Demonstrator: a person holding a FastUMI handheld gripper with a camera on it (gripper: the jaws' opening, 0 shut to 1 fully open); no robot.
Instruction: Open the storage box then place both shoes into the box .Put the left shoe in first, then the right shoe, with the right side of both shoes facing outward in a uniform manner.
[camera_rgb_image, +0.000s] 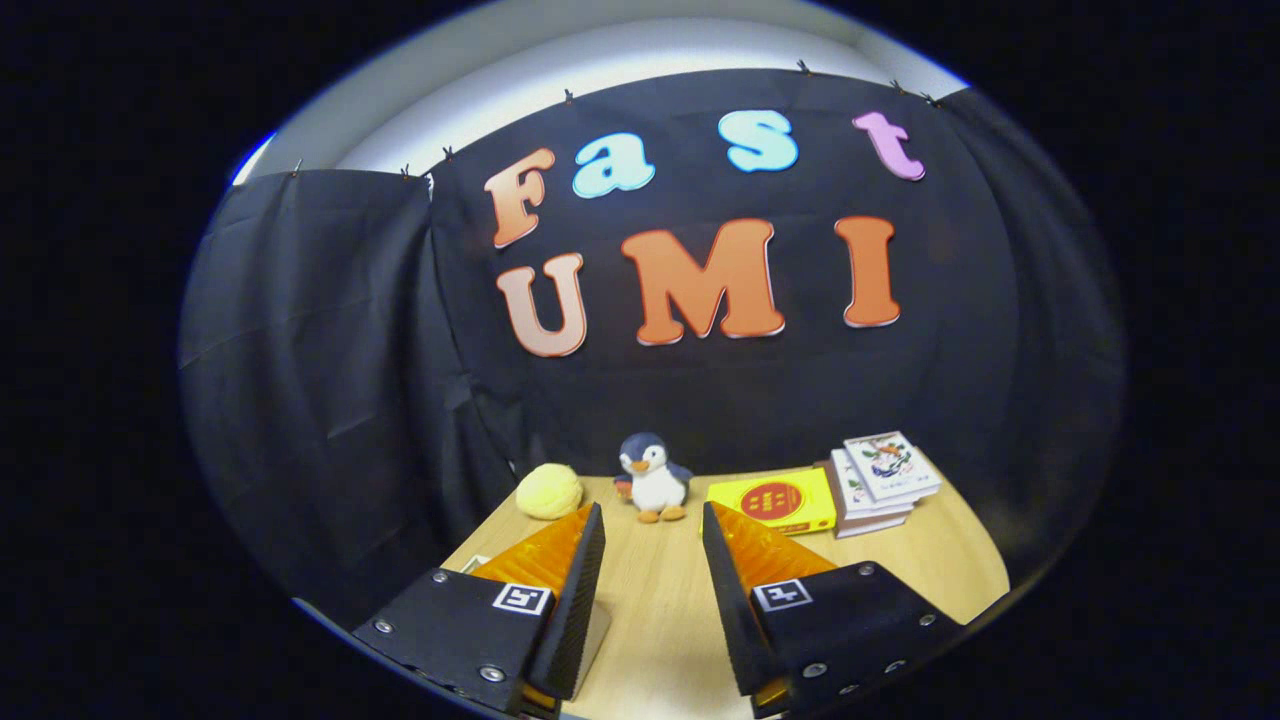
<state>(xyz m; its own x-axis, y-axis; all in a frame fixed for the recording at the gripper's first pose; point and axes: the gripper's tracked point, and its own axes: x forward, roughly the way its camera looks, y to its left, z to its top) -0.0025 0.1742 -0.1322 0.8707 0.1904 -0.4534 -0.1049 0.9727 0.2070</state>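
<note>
Gripper fingers apart, nothing between them, over bare wood-grain counter. Plush penguin just beyond the fingers; soft yellow ball to its left, glossy flat yellow box and stacked books to its right. Shoes and storage box: whereabouts cannot tell; handling unjudged.

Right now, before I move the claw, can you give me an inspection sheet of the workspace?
Surface: wooden table, bare between the fingers.
Job's things: nothing seen.
Clutter: yellow plush ball, toy penguin, yellow box and stack of books, all in a row at the table's far edge, beyond the fingers.
Claw: open, fingers apart over the table, holding nothing.
Cables: nothing seen.
Surroundings: black cloth wall behind the table.
</note>
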